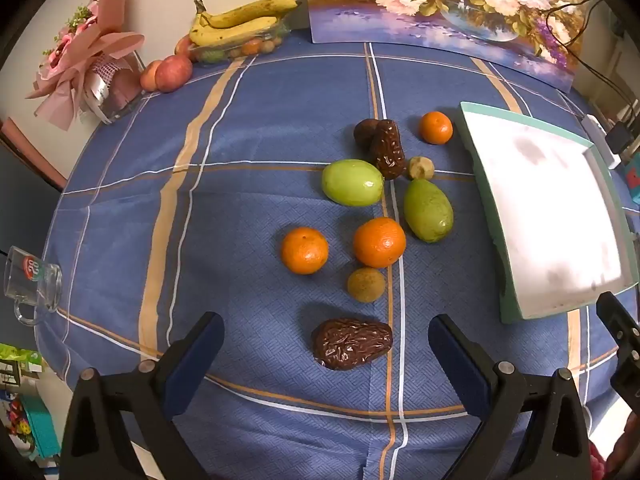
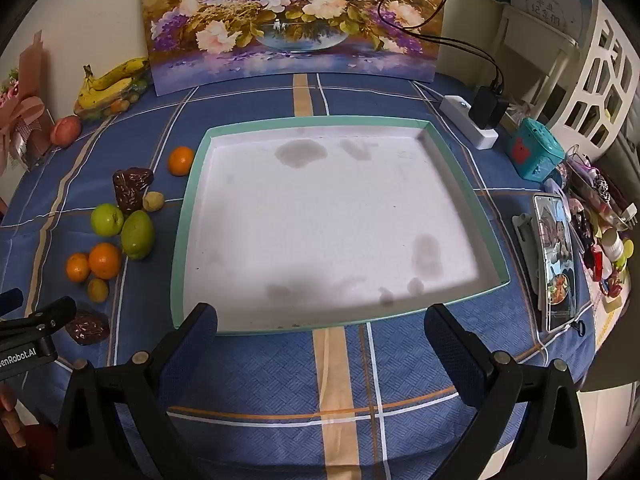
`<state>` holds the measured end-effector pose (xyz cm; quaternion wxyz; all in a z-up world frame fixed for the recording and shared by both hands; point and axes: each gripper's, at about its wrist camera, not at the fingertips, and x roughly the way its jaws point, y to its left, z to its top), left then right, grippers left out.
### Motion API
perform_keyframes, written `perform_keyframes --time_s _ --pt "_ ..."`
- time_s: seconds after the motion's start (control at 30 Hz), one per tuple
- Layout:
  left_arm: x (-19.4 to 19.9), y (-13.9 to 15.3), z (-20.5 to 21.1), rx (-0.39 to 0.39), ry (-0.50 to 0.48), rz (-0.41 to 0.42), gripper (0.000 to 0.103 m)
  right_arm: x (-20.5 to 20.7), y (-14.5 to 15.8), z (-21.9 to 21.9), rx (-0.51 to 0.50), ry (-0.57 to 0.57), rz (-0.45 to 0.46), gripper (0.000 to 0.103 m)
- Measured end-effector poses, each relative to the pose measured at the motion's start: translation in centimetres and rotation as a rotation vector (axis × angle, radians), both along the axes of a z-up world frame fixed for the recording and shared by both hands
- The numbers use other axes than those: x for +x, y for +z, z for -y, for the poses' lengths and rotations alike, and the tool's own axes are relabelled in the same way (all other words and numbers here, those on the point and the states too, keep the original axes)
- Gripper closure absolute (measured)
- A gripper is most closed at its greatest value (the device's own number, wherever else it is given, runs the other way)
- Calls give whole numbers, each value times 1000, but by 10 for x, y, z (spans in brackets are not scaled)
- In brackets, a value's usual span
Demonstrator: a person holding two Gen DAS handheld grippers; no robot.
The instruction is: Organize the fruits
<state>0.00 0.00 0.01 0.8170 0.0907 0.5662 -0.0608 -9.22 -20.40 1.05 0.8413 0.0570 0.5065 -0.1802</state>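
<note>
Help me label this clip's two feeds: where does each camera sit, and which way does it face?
Left wrist: sits on the left gripper, angled down at loose fruit, a wrinkled date between its open fingers; the right gripper's tip shows at the right edge.
Right wrist: sits on the right gripper, angled down at the empty tray; its open fingers show, with the left gripper at the left edge.
Shared: the tray, the fruit cluster, the bananas, the flower painting, the blue tablecloth.
</note>
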Motion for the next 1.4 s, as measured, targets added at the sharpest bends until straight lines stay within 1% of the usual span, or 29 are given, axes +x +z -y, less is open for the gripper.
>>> perform_keyframes --time_s 1.23,1.4 --pt "0 -1 -1 0 4 -3 0 3 -1 5 9 -1 -5 0" --pt "1 -1 -1 0 3 -3 0 3 -6 1 13 -3 -9 0"
